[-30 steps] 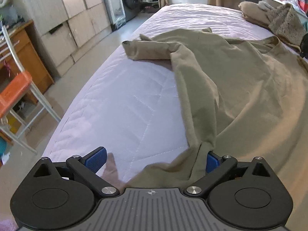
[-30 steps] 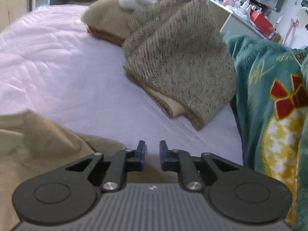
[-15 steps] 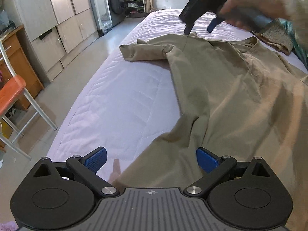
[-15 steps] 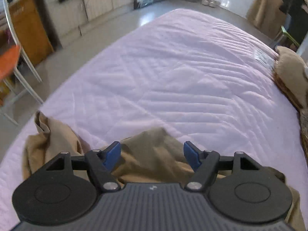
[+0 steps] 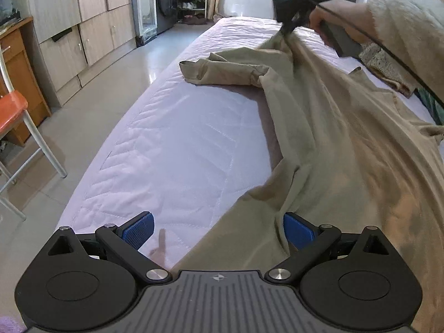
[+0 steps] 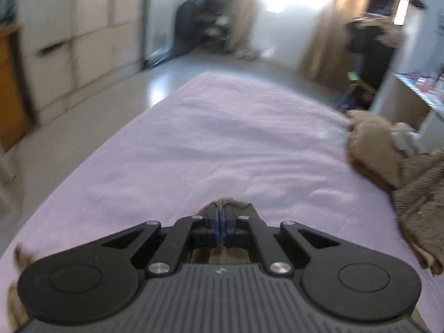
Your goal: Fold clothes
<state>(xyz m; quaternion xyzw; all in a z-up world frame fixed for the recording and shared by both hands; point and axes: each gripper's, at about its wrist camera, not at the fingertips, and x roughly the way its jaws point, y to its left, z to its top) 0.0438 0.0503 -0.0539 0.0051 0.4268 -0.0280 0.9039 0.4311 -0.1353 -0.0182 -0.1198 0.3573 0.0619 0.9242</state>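
Already the right hand-held gripper point(image 6: 221, 216) had pinched shut on the far part of the tan garment point(image 5: 347, 144) spread along the bed's point(image 5: 180, 152) right side, while the left hand-held gripper point(image 5: 219, 229) stood wide open over its near hem, so a one-sided lift could probably bunch the cloth.

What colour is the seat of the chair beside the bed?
Orange seat, clearest in the left wrist view.

Black tongs point(image 5: 217, 230), blue pads point(image 5: 138, 230), fluffy cream sleeve point(image 5: 408, 8).
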